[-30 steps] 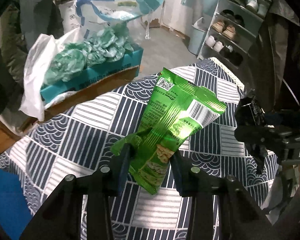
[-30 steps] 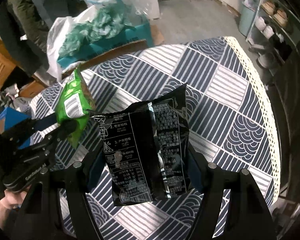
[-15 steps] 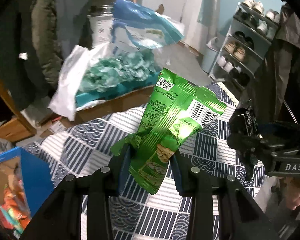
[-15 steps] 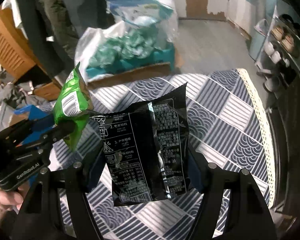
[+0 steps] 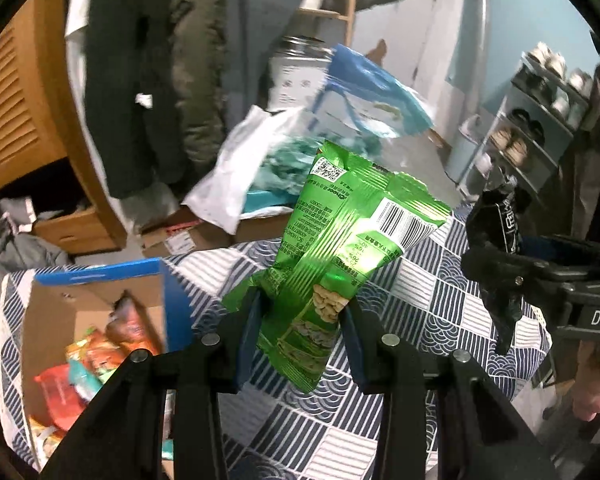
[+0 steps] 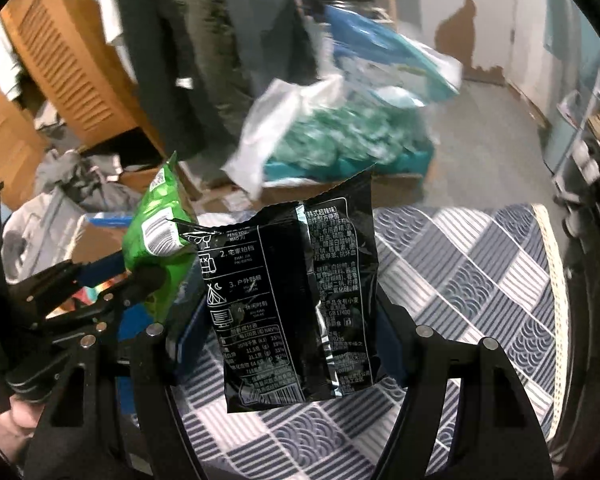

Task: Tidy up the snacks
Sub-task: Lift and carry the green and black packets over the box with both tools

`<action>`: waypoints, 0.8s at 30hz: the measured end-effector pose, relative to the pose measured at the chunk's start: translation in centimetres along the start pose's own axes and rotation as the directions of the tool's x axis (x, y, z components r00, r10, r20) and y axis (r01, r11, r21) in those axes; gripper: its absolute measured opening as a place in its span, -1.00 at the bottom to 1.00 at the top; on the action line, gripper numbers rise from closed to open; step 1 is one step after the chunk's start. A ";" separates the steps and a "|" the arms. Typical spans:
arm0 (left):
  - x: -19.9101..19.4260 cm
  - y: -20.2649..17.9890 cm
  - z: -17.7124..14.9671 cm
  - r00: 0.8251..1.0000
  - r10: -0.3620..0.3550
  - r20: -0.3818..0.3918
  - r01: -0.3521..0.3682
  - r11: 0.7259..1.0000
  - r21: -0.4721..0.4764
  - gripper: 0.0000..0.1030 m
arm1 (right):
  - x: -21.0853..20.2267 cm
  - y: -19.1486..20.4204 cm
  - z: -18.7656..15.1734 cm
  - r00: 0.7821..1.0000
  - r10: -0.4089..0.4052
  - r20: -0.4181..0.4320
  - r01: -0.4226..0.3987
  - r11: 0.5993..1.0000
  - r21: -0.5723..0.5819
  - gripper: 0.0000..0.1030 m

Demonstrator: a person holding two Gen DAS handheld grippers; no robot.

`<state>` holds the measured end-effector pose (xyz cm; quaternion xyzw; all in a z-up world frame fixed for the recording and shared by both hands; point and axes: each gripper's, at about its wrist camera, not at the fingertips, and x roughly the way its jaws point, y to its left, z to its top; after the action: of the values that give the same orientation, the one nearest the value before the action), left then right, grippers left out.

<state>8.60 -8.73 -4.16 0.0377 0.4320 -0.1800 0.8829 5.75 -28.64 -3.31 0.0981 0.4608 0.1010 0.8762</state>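
Note:
My left gripper [image 5: 300,328] is shut on a green snack bag [image 5: 340,248] and holds it upright above the patterned tablecloth [image 5: 428,312]. The green bag also shows in the right wrist view [image 6: 156,240], left of centre. My right gripper [image 6: 292,340] is shut on a black snack bag [image 6: 292,300] held above the cloth; the black bag shows at the right of the left wrist view [image 5: 500,240]. A blue-rimmed cardboard box [image 5: 100,280] with several snack packets [image 5: 100,356] stands on the table at lower left of the left wrist view.
Beyond the table's far edge, a cardboard box with teal packs and a white plastic bag [image 6: 340,148] sits on the floor. Hanging coats [image 5: 140,80] and a wooden cabinet [image 5: 16,92] are at the left. A shoe rack [image 5: 540,128] stands at the right.
Both grippers have swung left and tilted up with their bags still held. The blue-rimmed snack box has come into the left wrist view.

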 end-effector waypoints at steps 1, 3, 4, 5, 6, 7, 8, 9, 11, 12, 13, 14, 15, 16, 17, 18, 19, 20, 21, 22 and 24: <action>-0.3 0.7 -0.1 1.000 0.009 0.005 -0.009 1.000 -0.011 -0.24 | 0.1 0.7 0.1 1.000 0.004 -0.001 -0.004 1.000 -0.009 0.40; -0.9 2.3 -0.4 1.000 0.024 0.008 -0.024 0.999 -0.038 -0.24 | 0.2 1.8 0.2 1.000 0.013 -0.004 -0.013 1.000 -0.026 0.40; -1.1 2.8 -0.5 1.000 0.027 0.009 -0.027 0.999 -0.047 -0.24 | 0.3 2.4 0.3 1.000 0.016 -0.006 -0.016 0.999 -0.033 0.40; -1.4 3.6 -0.6 0.999 0.032 0.009 -0.031 0.998 -0.063 -0.24 | 0.5 3.1 0.4 1.000 0.020 -0.008 -0.020 0.999 -0.043 0.40; -1.7 4.3 -0.7 0.999 0.036 0.009 -0.035 0.996 -0.079 -0.24 | 0.6 3.5 0.5 1.000 0.022 -0.010 -0.022 0.999 -0.049 0.40; -1.9 4.7 -0.8 0.999 0.038 0.009 -0.037 0.995 -0.087 -0.24 | 0.7 4.1 0.6 1.000 0.025 -0.013 -0.026 0.998 -0.057 0.40; -2.1 5.3 -0.9 0.999 0.044 0.011 -0.043 0.994 -0.098 -0.24 | 0.9 4.6 0.7 0.999 0.030 -0.016 -0.031 0.997 -0.066 0.40; -2.3 5.7 -1.0 0.999 0.049 0.013 -0.048 0.994 -0.103 -0.24 | 1.1 5.2 0.8 0.999 0.034 -0.020 -0.035 0.997 -0.073 0.40; -2.9 6.8 -1.0 0.997 0.069 0.018 -0.067 0.991 -0.112 -0.24 | 1.7 6.4 1.0 0.999 0.041 -0.030 -0.044 0.995 -0.089 0.40; -3.0 7.3 -1.0 0.997 0.076 0.019 -0.073 0.990 -0.118 -0.24 | 1.9 6.9 1.1 0.998 0.046 -0.035 -0.049 0.994 -0.095 0.40; -3.3 7.8 -1.1 0.996 0.082 0.018 -0.079 0.989 -0.126 -0.24 | 2.2 7.4 1.2 0.998 0.051 -0.040 -0.055 0.993 -0.101 0.40; -3.5 8.7 -1.1 0.996 0.086 0.017 -0.083 0.986 -0.142 -0.24 | 2.5 8.0 1.3 0.997 0.056 -0.046 -0.061 0.992 -0.107 0.40; -3.7 9.0 -1.1 0.996 0.088 0.018 -0.085 0.985 -0.150 -0.24 | 2.9 8.7 1.4 0.997 0.060 -0.051 -0.065 0.991 -0.115 0.40; -3.9 9.7 -1.1 0.996 0.091 0.018 -0.087 0.983 -0.161 -0.24 | 3.1 9.2 1.5 0.997 0.061 -0.055 -0.067 0.990 -0.122 0.40; -4.1 10.4 -1.1 0.995 0.098 0.019 -0.093 0.981 -0.169 -0.24 | 3.7 10.0 1.7 0.996 0.061 -0.063 -0.069 0.989 -0.131 0.40; -4.3 11.2 -1.1 0.994 0.111 0.019 -0.105 0.979 -0.176 -0.24 | 3.9 10.6 1.8 0.996 0.063 -0.067 -0.072 0.988 -0.137 0.40; -4.4 11.6 -1.2 0.993 0.117 0.019 -0.112 0.977 -0.180 -0.24 | 4.2 11.2 1.9 0.995 0.068 -0.073 -0.078 0.987 -0.142 0.40; -4.6 12.4 -1.2 0.992 0.124 0.018 -0.118 0.975 -0.190 -0.24 | 4.6 11.8 2.0 0.994 0.076 -0.080 -0.087 0.985 -0.146 0.40; -4.8 13.1 -1.2 0.991 0.130 0.017 -0.124 0.972 -0.198 -0.24 | 5.0 12.4 2.2 0.993 0.084 -0.087 -0.097 0.984 -0.148 0.40; -5.1 13.9 -1.3 0.990 0.137 0.017 -0.131 0.969 -0.211 -0.24 | 5.3 13.0 2.3 0.991 0.091 -0.094 -0.104 0.983 -0.151 0.40; -5.5 15.4 -1.6 0.989 0.146 0.013 -0.139 0.963 -0.233 -0.24 | 6.0 14.3 2.6 0.990 0.100 -0.105 -0.116 0.980 -0.161 0.40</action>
<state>9.75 7.57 -2.28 -0.0370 0.4328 -0.0651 0.8984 10.02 -13.53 -2.81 0.0442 0.4864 0.1911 0.8515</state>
